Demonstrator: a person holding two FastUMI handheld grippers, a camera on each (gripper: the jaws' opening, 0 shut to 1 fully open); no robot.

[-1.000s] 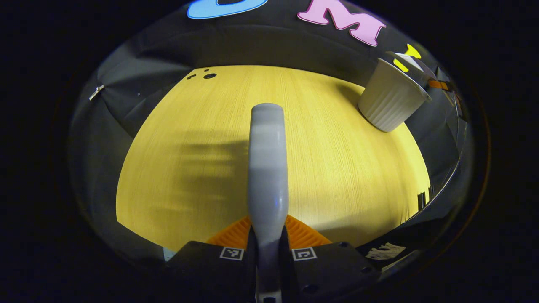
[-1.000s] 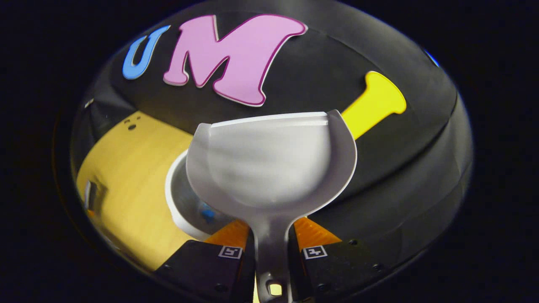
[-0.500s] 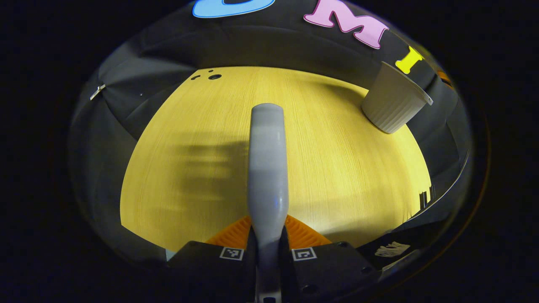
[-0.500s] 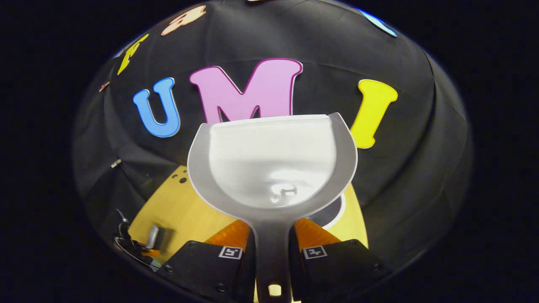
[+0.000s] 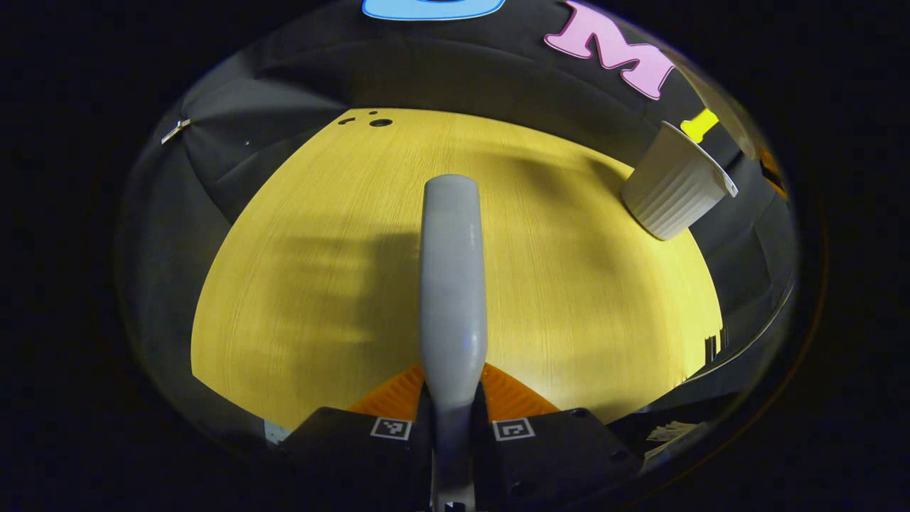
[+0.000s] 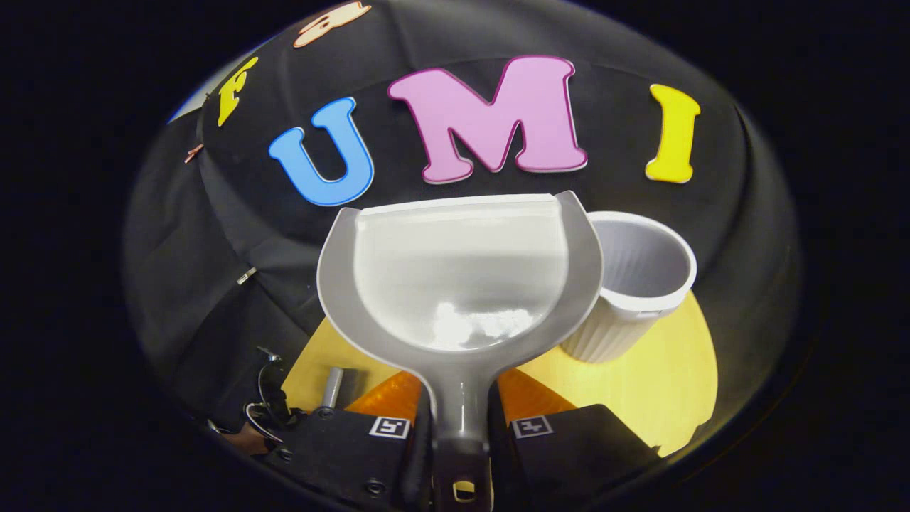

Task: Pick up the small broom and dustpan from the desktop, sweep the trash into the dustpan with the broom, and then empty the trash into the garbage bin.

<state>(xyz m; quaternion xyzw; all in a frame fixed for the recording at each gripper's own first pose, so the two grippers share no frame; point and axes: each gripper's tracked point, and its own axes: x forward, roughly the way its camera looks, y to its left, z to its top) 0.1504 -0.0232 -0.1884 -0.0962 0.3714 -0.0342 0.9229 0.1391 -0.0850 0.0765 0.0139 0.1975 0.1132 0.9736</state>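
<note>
In the left gripper view, my left gripper (image 5: 453, 387) is shut on the grey broom (image 5: 452, 277), which points forward over the yellow desktop (image 5: 306, 284). In the right gripper view, my right gripper (image 6: 458, 398) is shut on the handle of the grey dustpan (image 6: 458, 274). The pan is held about level above the desk, and its scoop shows only glare inside. The white ribbed garbage bin (image 6: 636, 284) stands upright just right of and behind the pan. That bin (image 5: 675, 188) sits at the far right of the desk in the left gripper view.
Small dark holes (image 5: 380, 122) mark the desk's far edge. At the lower left of the right gripper view, the broom's grey end (image 6: 332, 386) shows beside cables (image 6: 263, 412). The booth's black cloth wall surrounds the desk.
The dustpan has swung away from over the bin and come level. The bin now stands to its right. The left gripper with the broom has barely shifted.
</note>
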